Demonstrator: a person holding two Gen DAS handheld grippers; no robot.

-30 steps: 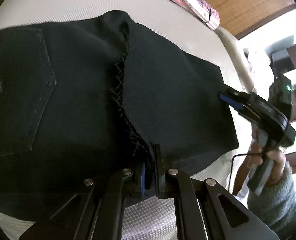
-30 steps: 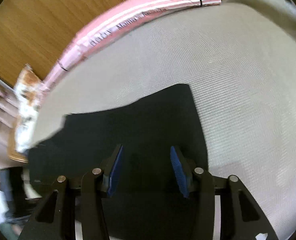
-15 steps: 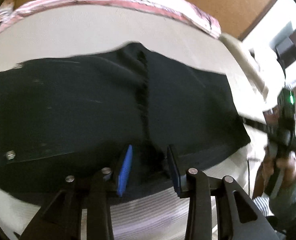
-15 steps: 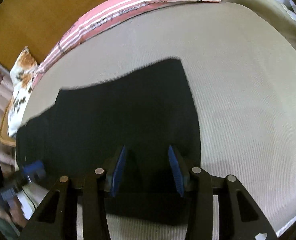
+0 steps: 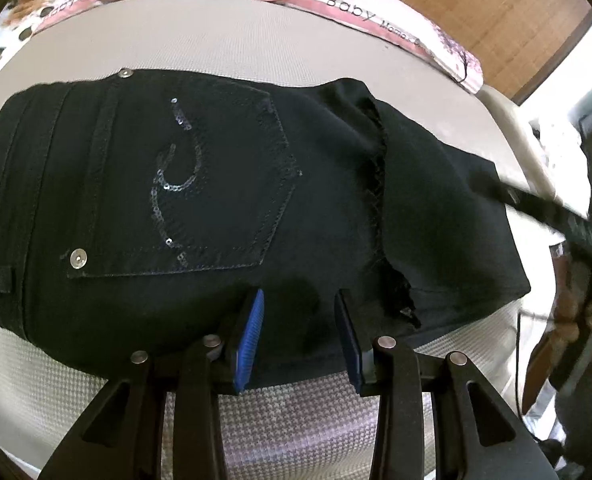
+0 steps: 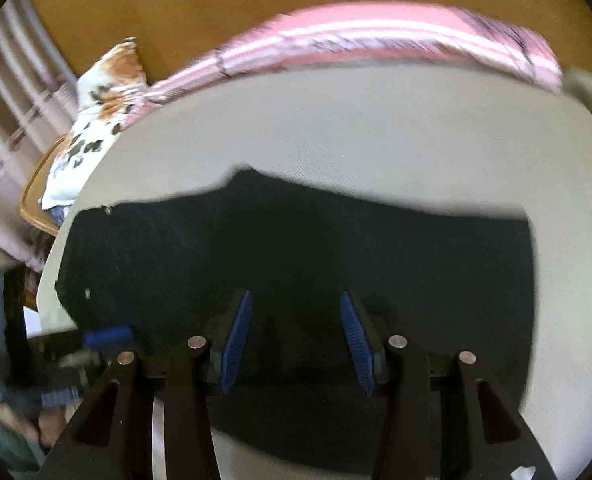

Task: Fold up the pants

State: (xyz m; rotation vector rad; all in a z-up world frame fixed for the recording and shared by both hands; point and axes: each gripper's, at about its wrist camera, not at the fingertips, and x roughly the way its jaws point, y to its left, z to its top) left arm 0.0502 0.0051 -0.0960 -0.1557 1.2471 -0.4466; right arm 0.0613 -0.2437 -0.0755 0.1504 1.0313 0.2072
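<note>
From left to right, our left gripper (image 5: 299, 334) and right gripper (image 6: 294, 340) hover with jaws spread wide and empty over the black jeans (image 5: 224, 208), which lie folded flat on the beige mattress (image 5: 224, 40). We judge the fold nearly done, perhaps one more left. The pink striped pillow (image 5: 336, 0) and patterned cushion (image 6: 96, 120) sit well apart, blocking nothing.

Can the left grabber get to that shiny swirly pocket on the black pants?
Probably yes. The left gripper is open and empty, right over the pants, and the sequined pocket lies face-up just ahead of its fingers with nothing covering it.
</note>
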